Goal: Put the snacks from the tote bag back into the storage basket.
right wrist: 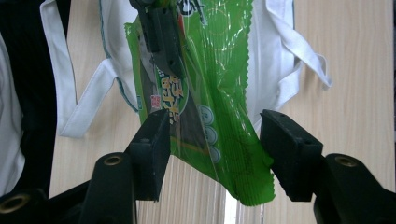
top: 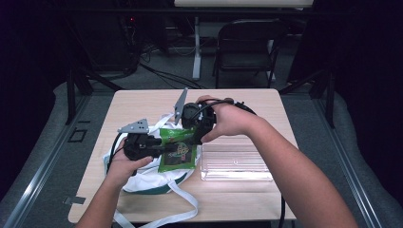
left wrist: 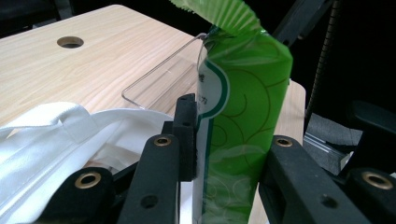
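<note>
Green snack packet (top: 177,149) is held above white bag (top: 142,183) on desk (top: 247,194), clamped by left hand-held gripper (top: 159,145). Right hand-held gripper (top: 196,135) is spread wide around its end; closing looks due next.

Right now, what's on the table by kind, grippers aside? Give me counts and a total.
Green snack packet: 1
White cloth bag: 1
Clear plastic tray: 1
Total: 3
</note>
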